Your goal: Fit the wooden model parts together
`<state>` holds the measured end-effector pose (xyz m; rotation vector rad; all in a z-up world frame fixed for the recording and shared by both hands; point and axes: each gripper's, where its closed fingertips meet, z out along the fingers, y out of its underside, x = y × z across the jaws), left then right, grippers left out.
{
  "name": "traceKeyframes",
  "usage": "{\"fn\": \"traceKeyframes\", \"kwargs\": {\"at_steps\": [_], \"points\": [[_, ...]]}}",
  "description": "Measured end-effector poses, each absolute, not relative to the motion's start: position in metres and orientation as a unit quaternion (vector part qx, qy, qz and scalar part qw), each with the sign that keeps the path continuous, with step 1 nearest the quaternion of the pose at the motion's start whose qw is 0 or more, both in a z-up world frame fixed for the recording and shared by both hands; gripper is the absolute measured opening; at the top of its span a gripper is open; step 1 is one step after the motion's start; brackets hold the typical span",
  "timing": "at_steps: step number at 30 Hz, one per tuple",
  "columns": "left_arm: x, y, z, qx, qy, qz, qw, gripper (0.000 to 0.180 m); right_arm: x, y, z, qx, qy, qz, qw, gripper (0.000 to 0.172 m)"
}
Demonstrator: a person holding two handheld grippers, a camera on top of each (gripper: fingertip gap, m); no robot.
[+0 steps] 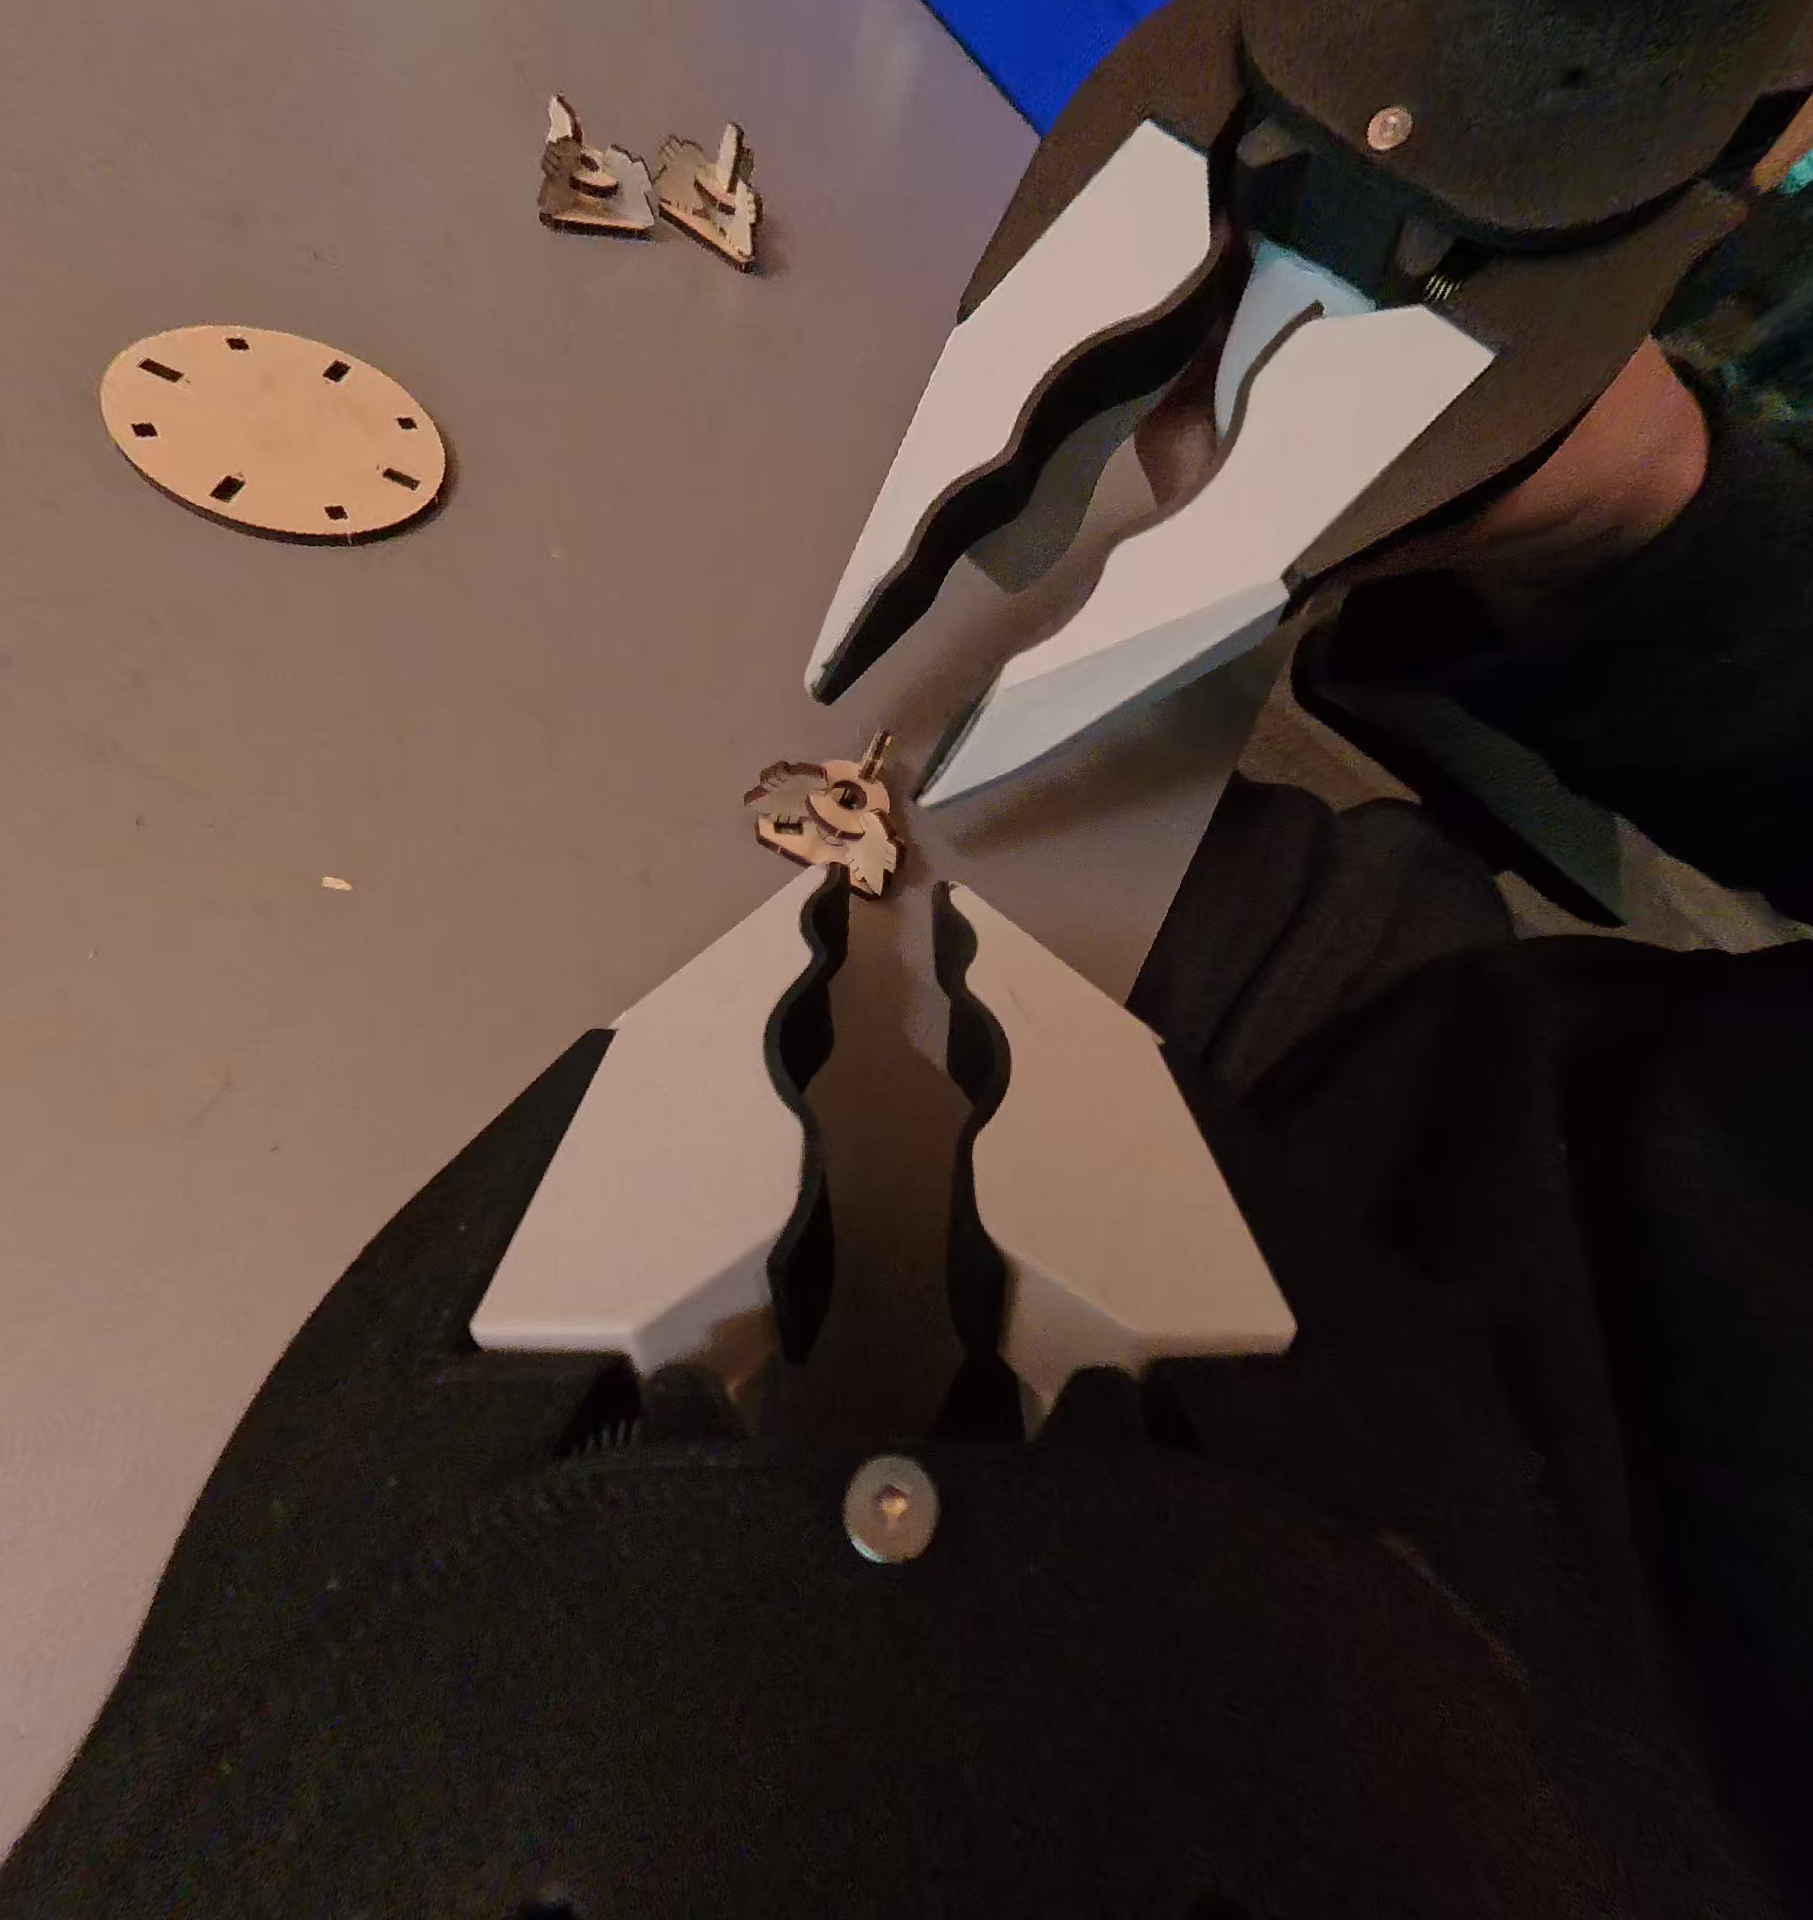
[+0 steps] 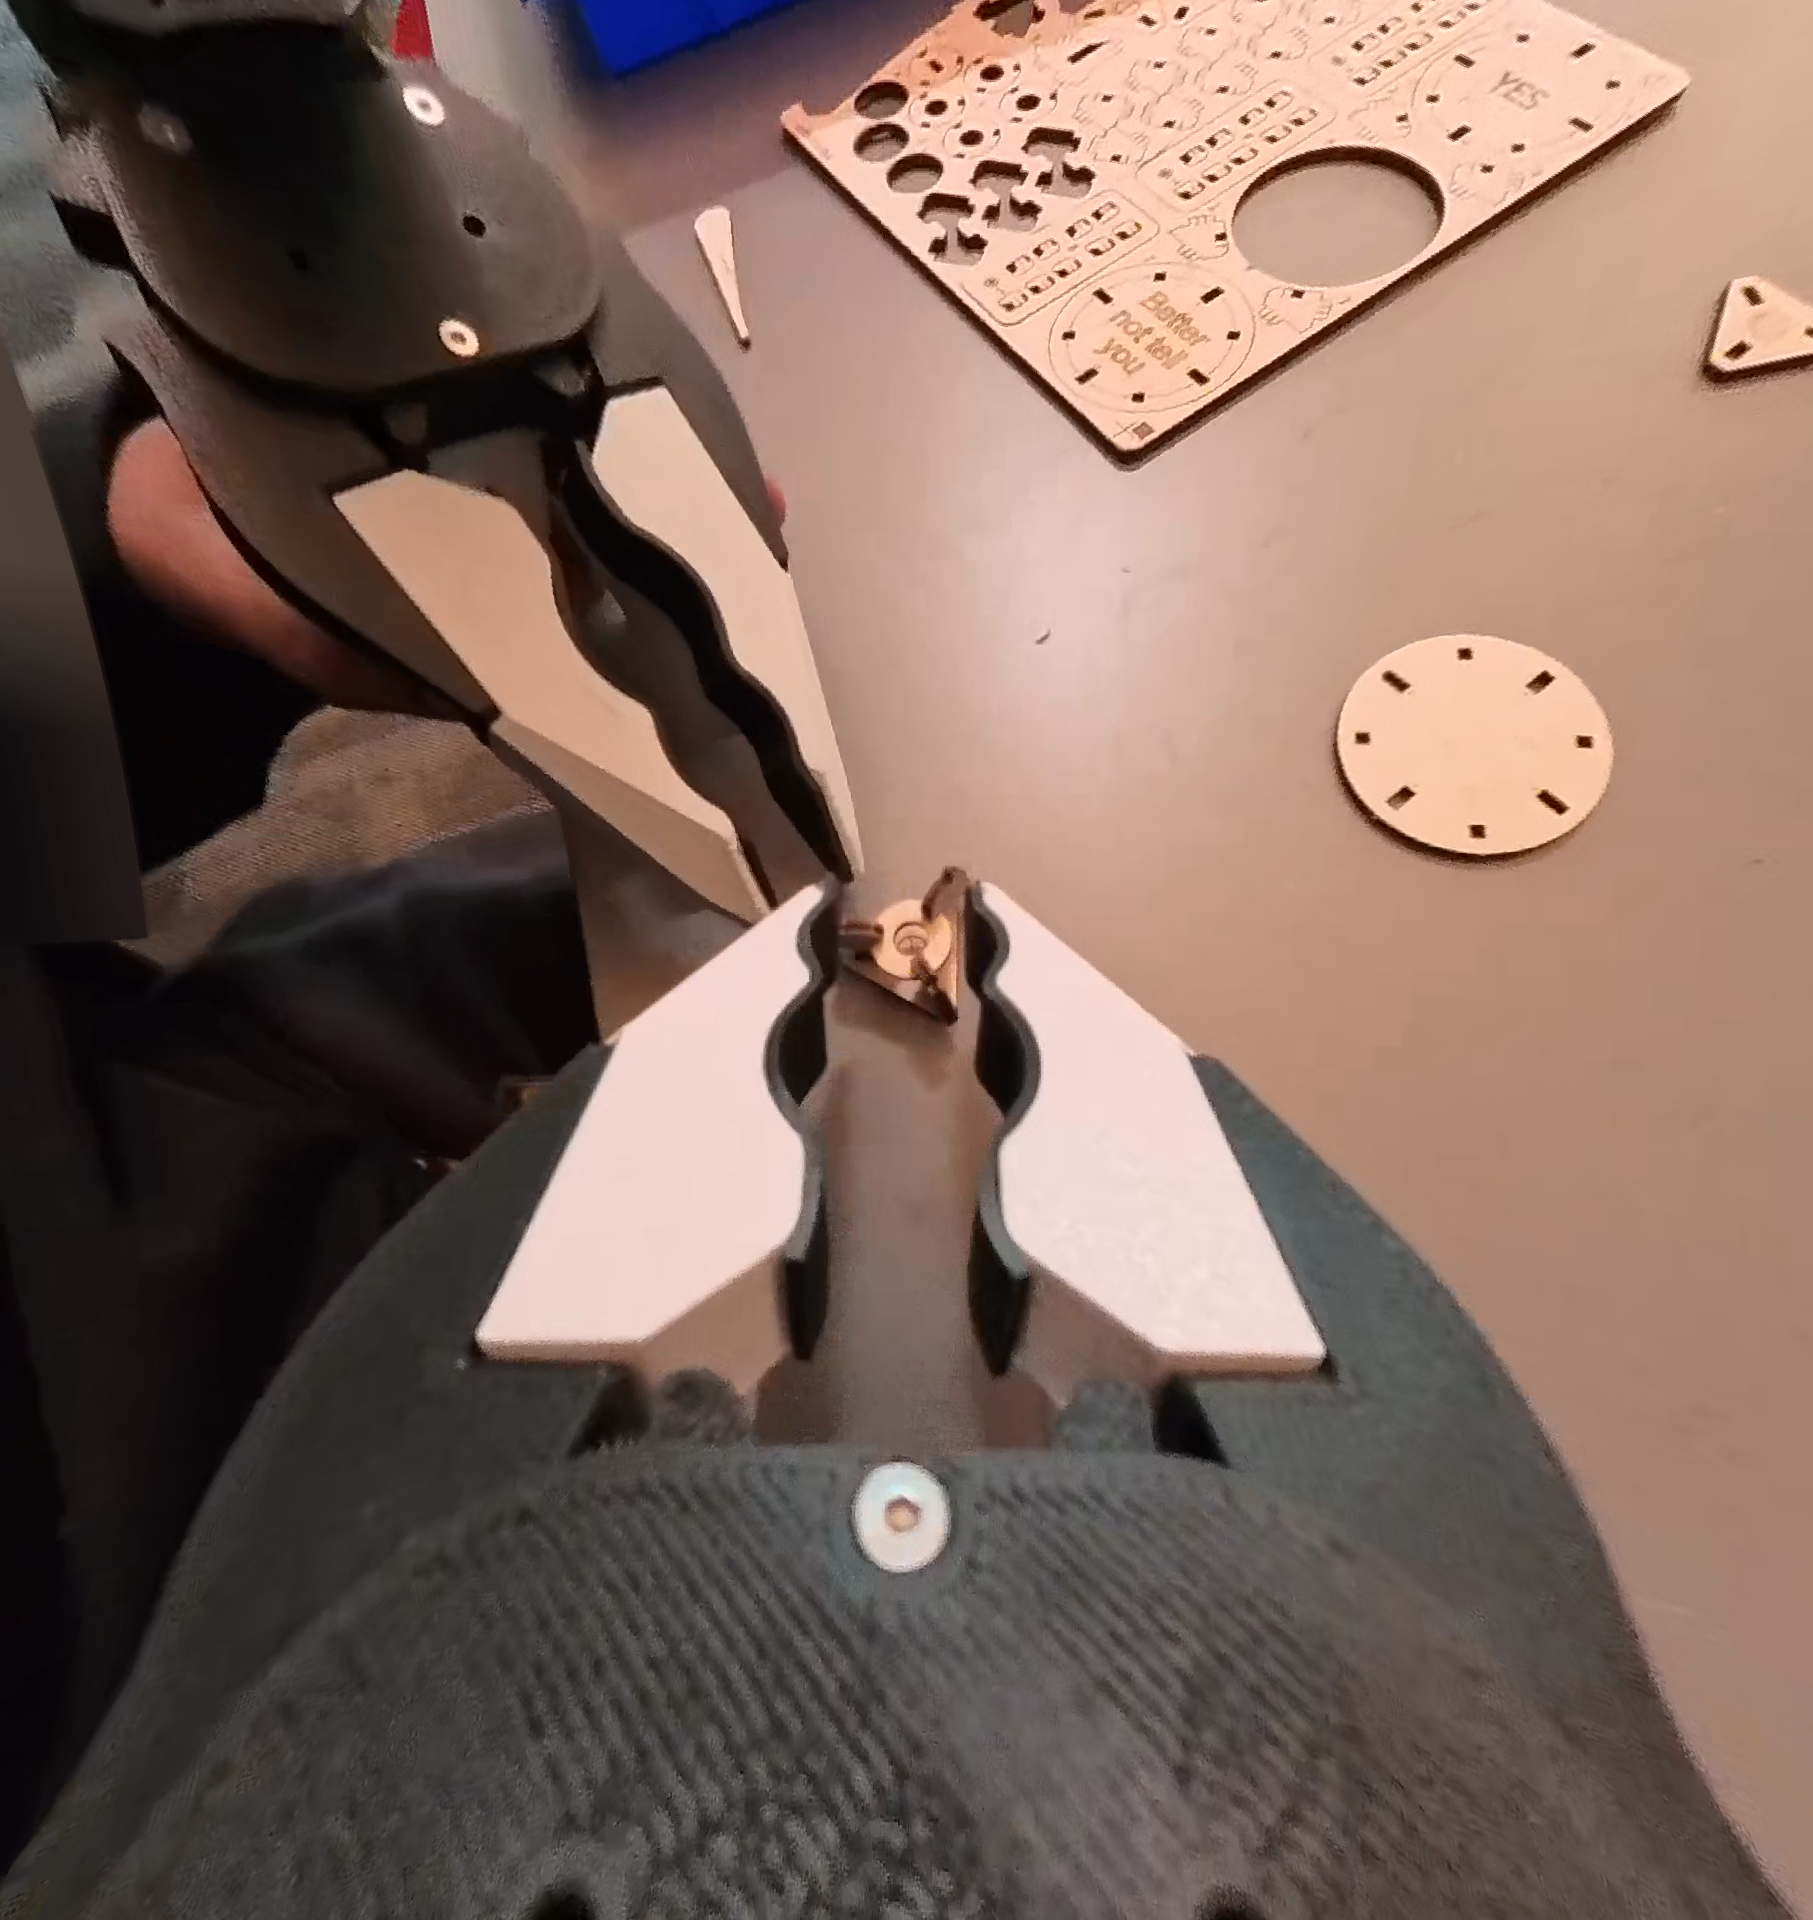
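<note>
A small wooden assembly point(image 1: 829, 821), a triangle with a round washer and leaf-shaped parts, hangs between the two grippers just above the grey table point(image 1: 466, 727). My left gripper point(image 1: 884, 885) is shut on its near leaf edge at the very fingertips. My right gripper point(image 2: 904, 896) is open. The assembly point(image 2: 907, 951) stands between its fingers, which do not press on it. In the left wrist view the right gripper point(image 1: 879, 740) comes in from the upper right with its tips apart, short of the assembly. In the right wrist view the left gripper point(image 2: 803, 888) reaches in from the upper left.
A round slotted wooden disc point(image 1: 273, 434) lies on the table and also shows in the right wrist view point(image 2: 1473, 746). Two small wooden assemblies point(image 1: 595, 177) point(image 1: 710, 197) stand farther off. A punched-out wooden sheet point(image 2: 1504, 239), a wooden triangle point(image 2: 1780, 332) and a thin sliver point(image 2: 723, 270) lie beyond. Both grippers' tips are close together, under 4 cm apart.
</note>
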<state>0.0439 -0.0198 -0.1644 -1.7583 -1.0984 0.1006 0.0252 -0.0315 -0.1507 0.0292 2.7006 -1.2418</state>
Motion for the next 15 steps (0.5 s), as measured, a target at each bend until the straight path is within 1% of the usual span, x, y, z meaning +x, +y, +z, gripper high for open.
{"fn": "traceKeyframes", "kwargs": {"at_steps": [2,3,6,7,15], "points": [[0.043,-0.022,-0.162,-0.719,-0.462,0.033,0.518,0.014,0.028,-0.032,-0.152,0.002,0.907,-0.414,0.079,0.025],[0.040,-0.025,-0.161,-0.708,-0.475,0.033,0.522,0.010,0.028,-0.032,-0.153,-0.007,0.909,-0.412,0.067,0.024],[0.034,-0.037,-0.154,-0.667,-0.503,0.031,0.548,0.000,0.024,-0.033,-0.157,-0.034,0.913,-0.405,0.028,0.018],[0.032,-0.042,-0.153,-0.656,-0.511,0.033,0.554,0.000,0.023,-0.033,-0.157,-0.035,0.914,-0.403,0.026,0.017],[0.030,-0.050,-0.152,-0.638,-0.528,0.025,0.560,0.000,0.018,-0.040,-0.160,0.027,0.926,-0.368,0.080,0.012]]}}
